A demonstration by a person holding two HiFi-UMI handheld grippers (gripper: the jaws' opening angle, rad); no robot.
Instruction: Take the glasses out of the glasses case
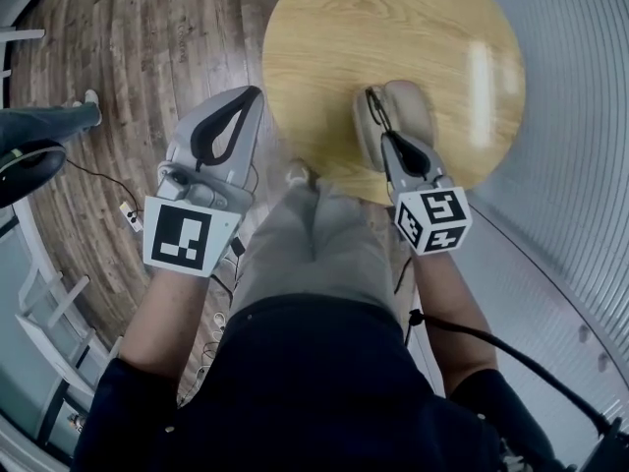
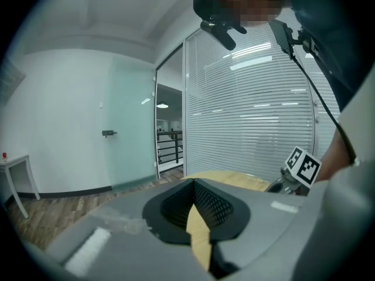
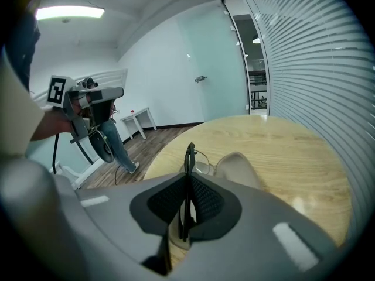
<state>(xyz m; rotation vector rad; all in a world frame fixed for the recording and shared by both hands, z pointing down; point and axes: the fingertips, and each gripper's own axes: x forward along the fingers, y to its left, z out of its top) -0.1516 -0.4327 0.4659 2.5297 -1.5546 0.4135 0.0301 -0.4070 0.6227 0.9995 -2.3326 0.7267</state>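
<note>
A beige glasses case (image 1: 411, 106) lies open on the round wooden table (image 1: 393, 28) near its front edge. My right gripper (image 1: 381, 134) is over the case, shut on the thin dark frame of the glasses (image 1: 375, 104). In the right gripper view the glasses (image 3: 189, 154) stand on edge between the jaws of the right gripper (image 3: 188, 177), a clear lens showing beside the case (image 3: 237, 167). My left gripper (image 1: 254, 94) hangs off the table's left side over the floor, shut with nothing in it. The left gripper (image 2: 193, 183) points towards the table edge (image 2: 234, 179).
A person (image 1: 39, 126) stands on the wooden floor at the left, also seen as a person (image 3: 114, 136) in the right gripper view. Blinds on a glass wall (image 1: 580, 116) run along the right. A white frame (image 1: 44, 303) and cables lie at the lower left.
</note>
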